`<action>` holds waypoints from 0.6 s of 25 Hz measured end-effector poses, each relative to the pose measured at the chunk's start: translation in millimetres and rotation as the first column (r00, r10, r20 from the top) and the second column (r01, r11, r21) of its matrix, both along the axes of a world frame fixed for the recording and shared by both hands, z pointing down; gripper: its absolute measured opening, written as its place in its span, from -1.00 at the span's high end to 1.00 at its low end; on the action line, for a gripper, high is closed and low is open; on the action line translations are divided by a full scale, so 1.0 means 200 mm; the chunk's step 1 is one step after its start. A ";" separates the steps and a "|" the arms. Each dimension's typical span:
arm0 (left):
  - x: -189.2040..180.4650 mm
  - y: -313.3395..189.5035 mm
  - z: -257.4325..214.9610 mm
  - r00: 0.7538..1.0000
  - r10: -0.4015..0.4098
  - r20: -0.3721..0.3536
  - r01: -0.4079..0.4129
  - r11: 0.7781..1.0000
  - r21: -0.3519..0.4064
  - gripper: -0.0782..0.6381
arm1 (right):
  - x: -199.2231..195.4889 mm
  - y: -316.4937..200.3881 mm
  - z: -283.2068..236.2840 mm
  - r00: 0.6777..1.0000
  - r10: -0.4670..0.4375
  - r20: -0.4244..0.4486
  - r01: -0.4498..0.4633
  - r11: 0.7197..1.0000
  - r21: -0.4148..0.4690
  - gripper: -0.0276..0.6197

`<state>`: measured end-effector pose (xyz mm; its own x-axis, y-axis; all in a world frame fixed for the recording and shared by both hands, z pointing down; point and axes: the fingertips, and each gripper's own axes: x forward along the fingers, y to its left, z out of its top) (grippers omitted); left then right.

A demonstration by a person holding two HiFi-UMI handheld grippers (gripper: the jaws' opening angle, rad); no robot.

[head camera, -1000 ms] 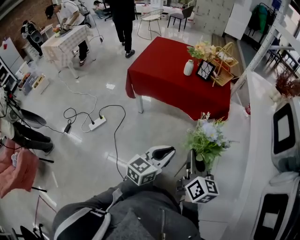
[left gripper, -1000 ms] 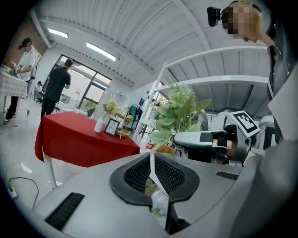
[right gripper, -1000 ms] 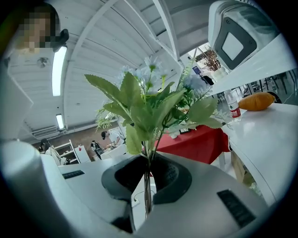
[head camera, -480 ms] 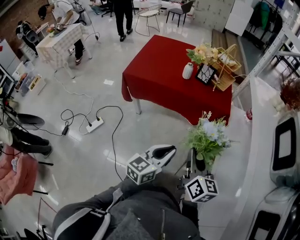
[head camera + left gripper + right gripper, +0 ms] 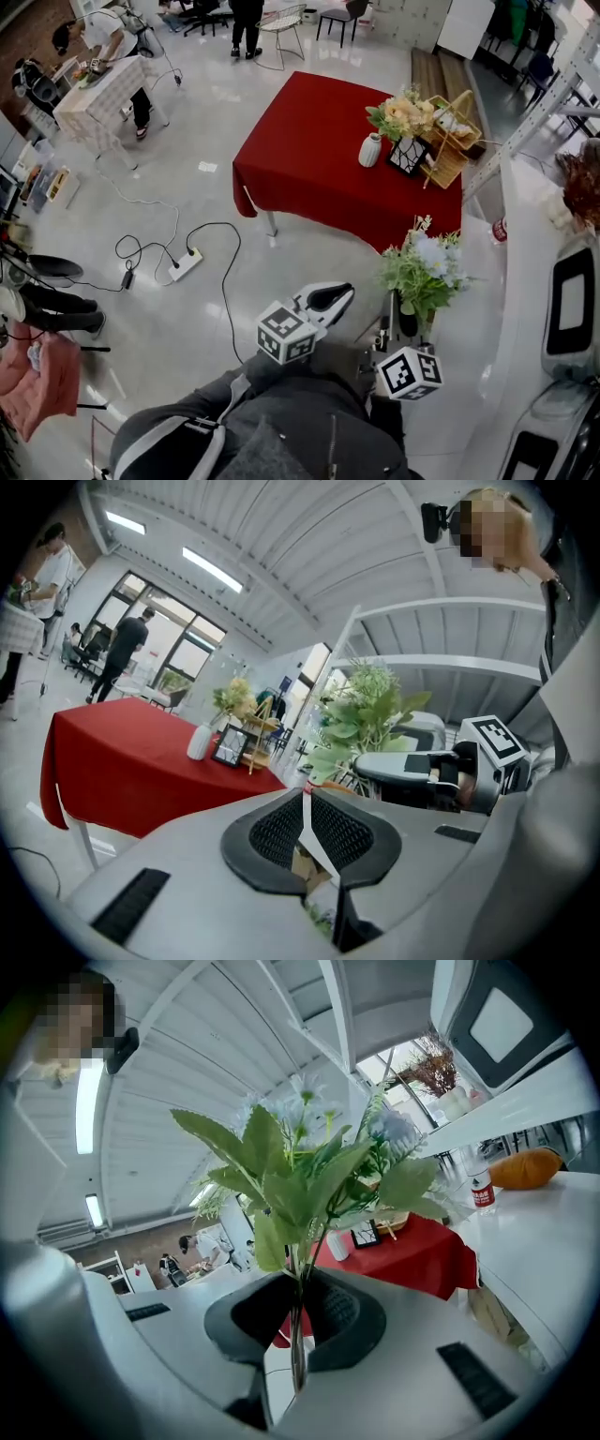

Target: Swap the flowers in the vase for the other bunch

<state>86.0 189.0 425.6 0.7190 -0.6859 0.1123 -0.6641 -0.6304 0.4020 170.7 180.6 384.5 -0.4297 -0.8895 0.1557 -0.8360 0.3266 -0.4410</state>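
My right gripper (image 5: 400, 324) is shut on the stems of a bunch of pale blue and white flowers with green leaves (image 5: 423, 270), held upright. In the right gripper view the stems (image 5: 297, 1321) run between the closed jaws and the bunch (image 5: 309, 1171) fills the middle. My left gripper (image 5: 336, 296) is shut with nothing in it, its jaws meeting at a thin seam (image 5: 306, 819). Ahead, a white vase (image 5: 371, 150) with yellow flowers (image 5: 403, 111) stands on the red table (image 5: 300, 150).
A framed picture (image 5: 409, 155) and a wooden rack (image 5: 450, 131) stand beside the vase. A power strip with cables (image 5: 183, 265) lies on the floor at left. A white counter (image 5: 525, 281) runs along the right. People stand at a checkered table (image 5: 98, 89) far left.
The floor and the power strip have slid past as I walk toward the red table. Both grippers keep their place in front of me, and the bunch stays in the right one.
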 end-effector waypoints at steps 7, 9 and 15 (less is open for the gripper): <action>-0.05 -0.25 -0.01 1.000 0.030 -0.008 -0.030 0.999 0.015 0.69 | -0.02 -0.21 -0.03 0.998 0.056 -0.001 -0.056 0.998 0.017 0.82; -0.06 -0.32 0.00 0.999 0.032 0.000 -0.032 0.999 0.016 0.69 | -0.03 -0.26 -0.02 0.998 0.065 0.004 -0.065 0.998 0.018 0.82; -0.11 -0.48 0.02 0.998 0.048 0.032 -0.049 0.998 0.026 0.69 | -0.05 -0.43 -0.03 0.996 0.090 0.026 -0.090 0.996 0.027 0.82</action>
<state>65.0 92.1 428.7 0.7482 -0.6530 0.1174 -0.6442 -0.6726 0.3641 160.5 94.7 379.4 -0.3512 -0.9286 0.1200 -0.8513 0.2633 -0.4538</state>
